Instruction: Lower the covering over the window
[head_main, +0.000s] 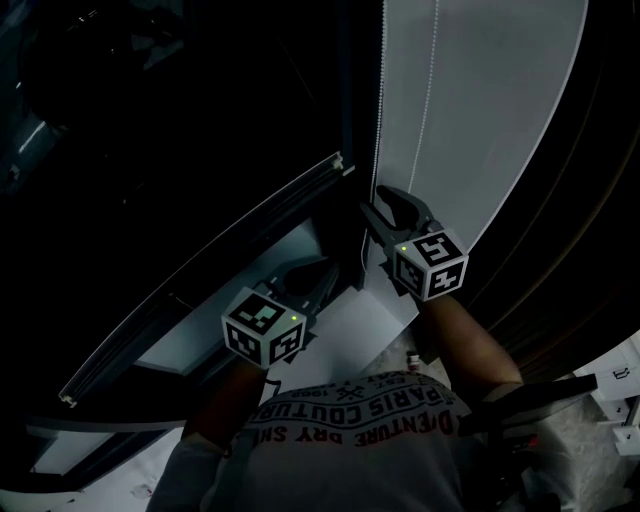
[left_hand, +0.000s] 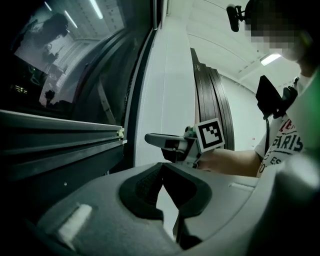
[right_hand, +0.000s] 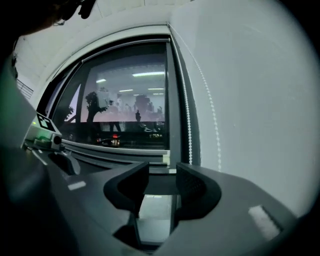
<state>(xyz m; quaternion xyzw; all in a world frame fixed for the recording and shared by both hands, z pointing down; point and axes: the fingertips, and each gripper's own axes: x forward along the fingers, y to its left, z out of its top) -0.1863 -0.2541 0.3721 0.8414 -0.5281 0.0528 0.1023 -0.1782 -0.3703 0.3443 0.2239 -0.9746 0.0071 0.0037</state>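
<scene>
The left tool (left_hand: 161, 167) is clenched, tips together with nothing in it, held low over the sill (head_main: 215, 335) and touching nothing. Next over is the covering's bottom bar (right_hand: 121, 151) with its pale end cap (right_hand: 166, 159). It sits low on the window (head_main: 150, 140), just above the sill, so I'd judge the lowering done or nearly done. One doubt: the dark stretch above the bar shows room lights and shapes in both tool views. I can't tell whether that is bare glass or a thin see-through sheet. If it is bare glass, the job is not finished.

Just right of the window hangs the bead chain (right_hand: 188, 100), two strands, the farther one lying against the white wall (head_main: 510, 110).

The right tool (right_hand: 162, 170) is released. Its jaws stand wide apart, with only the sill and the window's edge showing between them and no chain. The chain hangs just ahead of it and a little to its right, near the right jaw but apart from it. The end cap is straight ahead of this tool, close but not touched.

What's left, by my read, is little: maybe a last pull if the bar should meet the sill. For that the right tool would need to shift right and clamp the near strand
</scene>
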